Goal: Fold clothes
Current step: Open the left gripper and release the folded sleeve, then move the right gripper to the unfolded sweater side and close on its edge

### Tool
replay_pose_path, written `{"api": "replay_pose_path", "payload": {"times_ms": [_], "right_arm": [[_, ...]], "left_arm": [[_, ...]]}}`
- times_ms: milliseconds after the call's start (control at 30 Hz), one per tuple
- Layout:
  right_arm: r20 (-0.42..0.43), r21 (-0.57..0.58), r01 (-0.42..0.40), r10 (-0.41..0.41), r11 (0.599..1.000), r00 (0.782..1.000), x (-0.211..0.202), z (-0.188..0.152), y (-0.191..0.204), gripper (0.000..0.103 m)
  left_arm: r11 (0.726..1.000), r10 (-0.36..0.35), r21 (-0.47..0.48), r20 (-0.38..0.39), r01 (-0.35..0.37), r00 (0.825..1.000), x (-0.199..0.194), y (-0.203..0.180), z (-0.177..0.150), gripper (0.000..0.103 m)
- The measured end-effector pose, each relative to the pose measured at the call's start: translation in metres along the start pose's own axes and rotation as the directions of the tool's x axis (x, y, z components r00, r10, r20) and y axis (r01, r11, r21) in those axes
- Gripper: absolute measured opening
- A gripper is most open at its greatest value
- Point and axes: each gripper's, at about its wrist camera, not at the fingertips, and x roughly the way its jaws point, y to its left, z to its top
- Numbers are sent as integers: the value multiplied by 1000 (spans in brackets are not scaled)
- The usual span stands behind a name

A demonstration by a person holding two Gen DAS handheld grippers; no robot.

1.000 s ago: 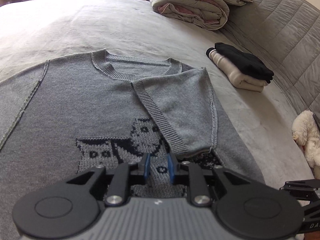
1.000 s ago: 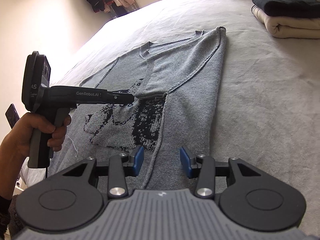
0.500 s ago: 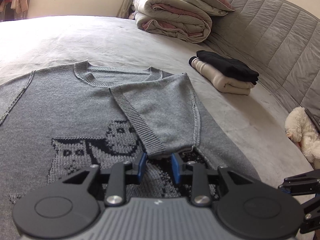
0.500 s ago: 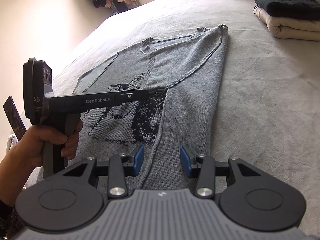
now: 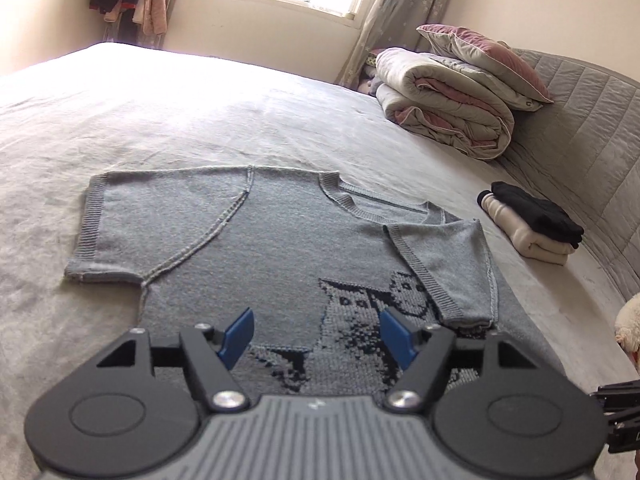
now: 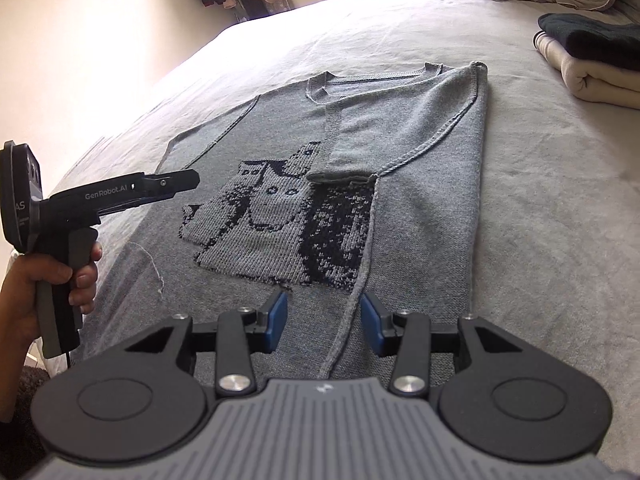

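Sweater (image 5: 260, 248) lies flat on the bed (image 5: 200, 112), 1 sleeve (image 5: 448, 264) folded in. Left gripper (image 5: 316, 334) is opening above it, holding nothing; right gripper (image 6: 324, 322) hovers part-open, also holding nothing.

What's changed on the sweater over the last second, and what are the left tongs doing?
The left tongs have backed off the folded sleeve toward the sweater's flat side; their jaws are opening with nothing between them. The sleeve stays folded across the chest, the other sleeve still flat. The right tongs are unchanged, open over the hem.
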Motion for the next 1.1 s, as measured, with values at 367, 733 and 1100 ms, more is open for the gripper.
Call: {"api": "replay_pose_path", "payload": {"times_ms": [367,733,1100], "right_arm": [[20,-69,45,-43,997,999,37,55,70,50],[-27,-132,-12,9,991,1000,119,99,152,54],[-72,-242,-20,3,970,997,205,129,219,54]], "left_arm": [[984,157,-80,-28,-159,987,-20,57,1,80],[979,176,-110,26,-173,984,-56,98,-7,88],[972,193,-135,0,-191,981,-61,121,-23,88]]}}
